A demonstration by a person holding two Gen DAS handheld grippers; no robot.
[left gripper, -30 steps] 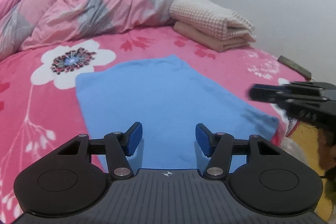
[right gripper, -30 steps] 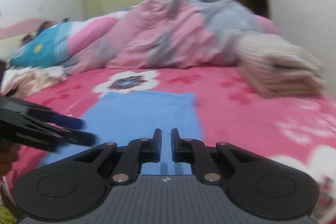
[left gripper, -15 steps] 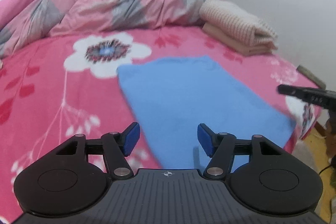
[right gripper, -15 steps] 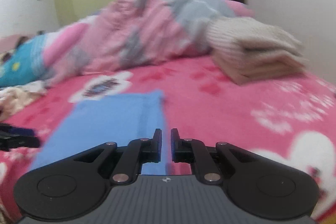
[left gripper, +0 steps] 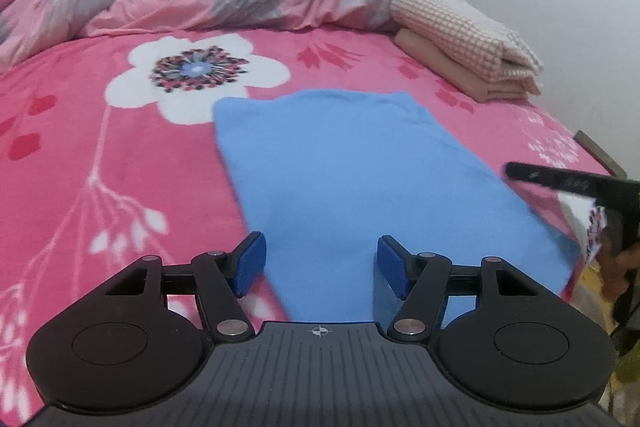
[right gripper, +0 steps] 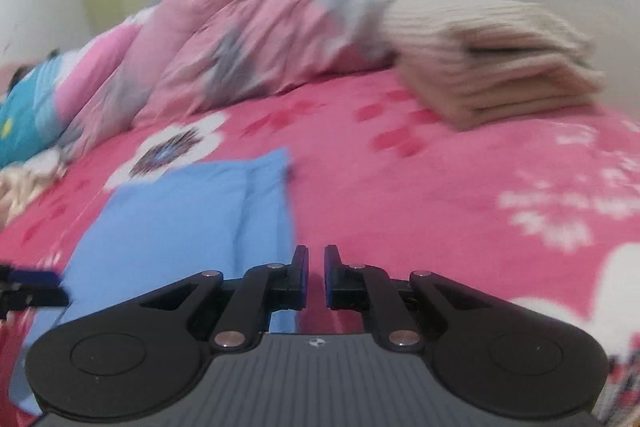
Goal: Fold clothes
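Blue folded garment [left gripper: 360, 183] lies flat on the bedspread [left gripper: 80, 155], directly ahead of the left gripper [left gripper: 320, 263], whose jaws stand spread and empty. Right gripper [right gripper: 316, 275] is pressed together, empty, at the garment's right edge. Risk: a shallow pinch may lift only the top layer, undoing the fold.

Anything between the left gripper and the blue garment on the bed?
Nothing visible. The left gripper is open, with the blue garment lying flat on the bedspread right ahead of its fingertips. The folded stack sits further back near the wall, and the right gripper is off to the side, shut and empty.
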